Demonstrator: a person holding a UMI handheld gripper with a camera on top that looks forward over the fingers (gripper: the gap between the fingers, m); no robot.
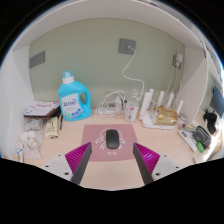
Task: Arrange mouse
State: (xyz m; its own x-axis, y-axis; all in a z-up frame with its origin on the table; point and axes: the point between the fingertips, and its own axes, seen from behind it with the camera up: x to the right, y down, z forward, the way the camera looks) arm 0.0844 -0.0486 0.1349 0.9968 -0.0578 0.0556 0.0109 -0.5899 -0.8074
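The small dark grey computer mouse point(112, 139) is seen lying on a pink rectangular mouse mat point(107, 143), which rests on the pale beige bench point(165, 150) near its front edge, about midway along it. The mouse sits roughly at the mat's centre, its long axis pointing toward the back wall.

The gripper point(112, 163) is held low over the bench's front edge, with its fingers spread wide; the magenta pads point(73, 158) are visible on their inner faces. Nothing is held. The mouse lies just ahead of the fingertips and in line with the gap between them, apart from both.

Along the back edge of the bench a blue plastic detergent bottle with a white label point(71, 99) is stood toward the left, a white power strip with plugged cables point(110, 102) lies near the middle, and a white router with upright antennas point(160, 105) is placed toward the right. Small boxes and packets point(40, 118) are piled at the left edge, and further clutter at the right edge cannot be made out.

The step in hand is judged to be the approach, with the grasp not yet made. For the next move, the fingers would need to be advanced until the mouse stands between the pads at its narrow flanks, kept low enough to catch its shallow sides, and then closed gently so that the smooth shell is not squeezed out forward
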